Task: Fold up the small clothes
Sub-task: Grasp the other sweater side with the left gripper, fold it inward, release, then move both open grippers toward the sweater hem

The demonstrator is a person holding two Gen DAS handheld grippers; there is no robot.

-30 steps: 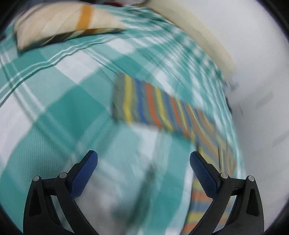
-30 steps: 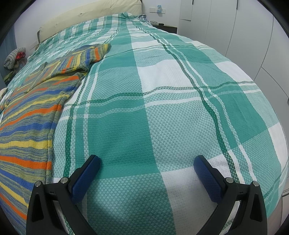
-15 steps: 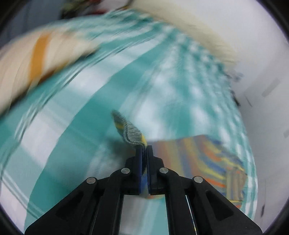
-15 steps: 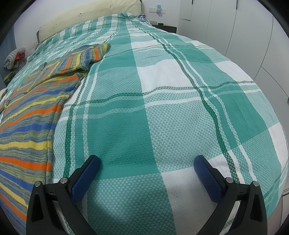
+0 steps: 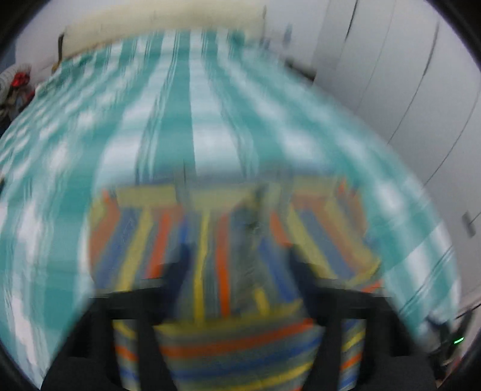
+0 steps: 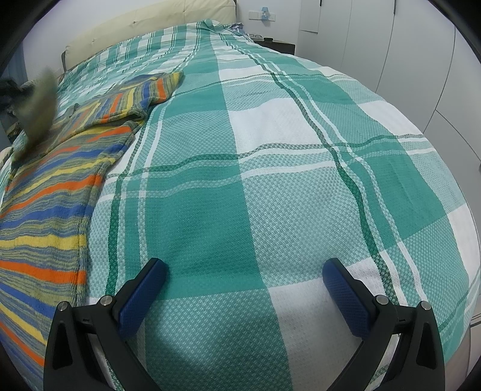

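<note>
A striped knit sweater [image 6: 51,192], in orange, blue, yellow and grey, lies flat on the left of the bed; its right sleeve [image 6: 150,87] points toward the headboard. A blurred grey piece of it [image 6: 39,105] hangs in the air at the far left. In the blurred left wrist view the sweater [image 5: 222,270] fills the lower middle, and my left gripper [image 5: 240,264] is over it with its fingers apart. My right gripper [image 6: 243,288] is open and empty, low over the bedspread to the right of the sweater.
The bed has a green and white plaid cover [image 6: 285,150] and a cream headboard [image 6: 150,27]. White wardrobe doors [image 6: 405,45] stand on the right. A nightstand [image 6: 276,45] is beside the headboard. A pile of clothes [image 5: 15,87] lies at far left.
My left gripper shut on the sweater's left sleeve, swung it over the sweater's body, and now has its fingers apart. The right gripper has not moved.
</note>
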